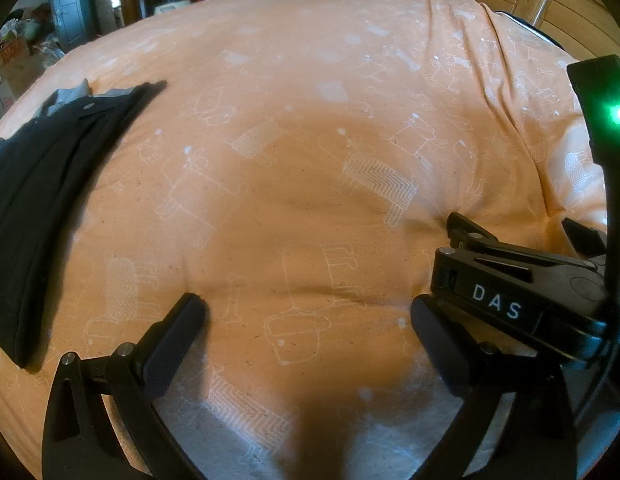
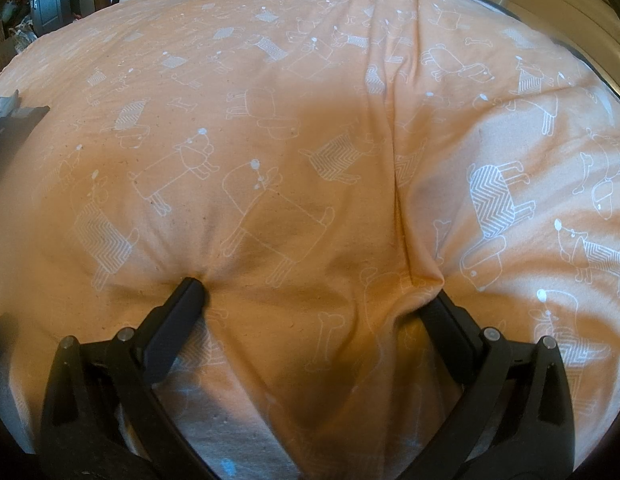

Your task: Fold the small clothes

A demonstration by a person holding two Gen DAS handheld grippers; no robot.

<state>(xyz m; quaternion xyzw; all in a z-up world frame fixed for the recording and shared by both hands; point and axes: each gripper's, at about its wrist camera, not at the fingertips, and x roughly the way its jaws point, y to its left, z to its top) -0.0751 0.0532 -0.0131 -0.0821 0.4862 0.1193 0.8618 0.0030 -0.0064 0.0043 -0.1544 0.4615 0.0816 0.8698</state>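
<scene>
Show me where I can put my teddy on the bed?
The big middle of the orange cover is bare, between the black clothes on the left and the crease on the right. Down front is crowded: both open tools, left and right, press there.

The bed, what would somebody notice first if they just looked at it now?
Most likely the orange duvet cover with white outline dogs and bones, which fills nearly all of both views. Next the black garment lying flat at the left edge, dark against the orange. Then the two open black grippers: the left gripper low in its view, and the right gripper pressing its fingertips into the soft cover.
</scene>
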